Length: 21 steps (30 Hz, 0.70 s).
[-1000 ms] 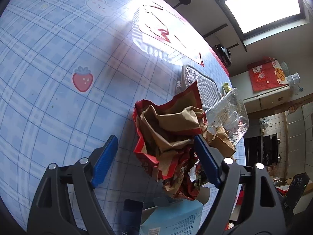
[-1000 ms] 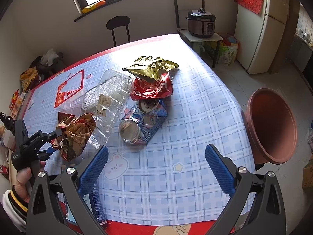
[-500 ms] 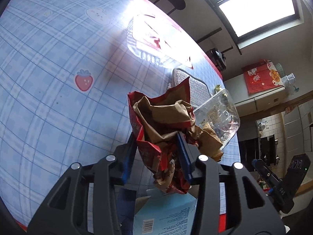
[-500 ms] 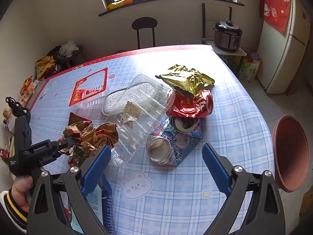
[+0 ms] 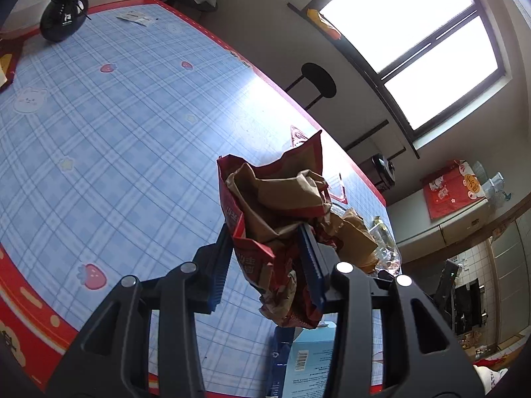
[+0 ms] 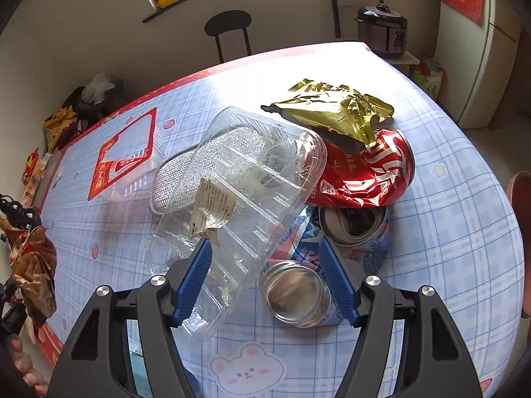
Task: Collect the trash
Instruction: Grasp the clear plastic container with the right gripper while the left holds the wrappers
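Crumpled red-and-brown paper wrapper [image 5: 278,229] sits clamped between the blue pads of the left hand-held gripper [image 5: 265,258], lifted above the blue checked table [image 5: 116,139]. The right hand-held gripper [image 6: 265,278] hangs with fingers apart around the near edge of a clear plastic clamshell tray [image 6: 245,205] and a silver can end [image 6: 295,295]. Beyond lie a crushed red drink can [image 6: 368,172] and a gold foil bag [image 6: 335,112].

Blown-out window [image 5: 408,33] glare — sharp frames, heavy fisheye edge warp

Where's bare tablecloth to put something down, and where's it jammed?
Free: the broad blue plaid stretch between the black shoe and the left gripper holding the crumpled snack bag; also the near right corner. Crowded: mid-table, where the clear clamshell, red can, gold wrapper and jar overlap.
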Tool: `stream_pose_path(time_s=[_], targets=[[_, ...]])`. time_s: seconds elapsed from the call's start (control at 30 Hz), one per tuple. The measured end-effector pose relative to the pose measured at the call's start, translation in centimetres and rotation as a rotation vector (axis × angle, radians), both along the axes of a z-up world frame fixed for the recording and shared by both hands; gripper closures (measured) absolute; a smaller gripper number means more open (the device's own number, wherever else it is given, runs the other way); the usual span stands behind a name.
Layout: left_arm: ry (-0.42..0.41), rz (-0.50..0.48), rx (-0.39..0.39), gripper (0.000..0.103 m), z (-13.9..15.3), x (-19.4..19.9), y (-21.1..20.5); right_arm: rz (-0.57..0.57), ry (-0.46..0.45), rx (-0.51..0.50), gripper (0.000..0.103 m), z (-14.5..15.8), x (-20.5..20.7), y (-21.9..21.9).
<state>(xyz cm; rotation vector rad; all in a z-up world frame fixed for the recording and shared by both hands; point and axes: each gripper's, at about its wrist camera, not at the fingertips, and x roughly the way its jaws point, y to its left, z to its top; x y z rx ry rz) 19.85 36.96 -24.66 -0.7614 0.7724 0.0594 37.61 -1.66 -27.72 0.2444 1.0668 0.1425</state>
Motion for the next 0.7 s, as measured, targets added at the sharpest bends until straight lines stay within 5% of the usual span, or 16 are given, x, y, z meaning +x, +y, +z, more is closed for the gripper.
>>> stream_pose_path(time_s=[0.1,0.3,0.7], targets=[[0.01,0.038,0.01,0.06,-0.2,-1.0,1.3,-0.027,0.025,0.02,0.042,-0.6,0.7,0.1],[0.024,0.079,0.008,0.06,-0.6,-1.9,2.6,-0.046,0.055,0.044,0.084,-0.7,0.6,0.2],[-0.022,0.03,0.06,0.06,1.8,-0.5,-0.5,0.046,-0.158,0.065,0.088,6.9,-3.1,-0.3]])
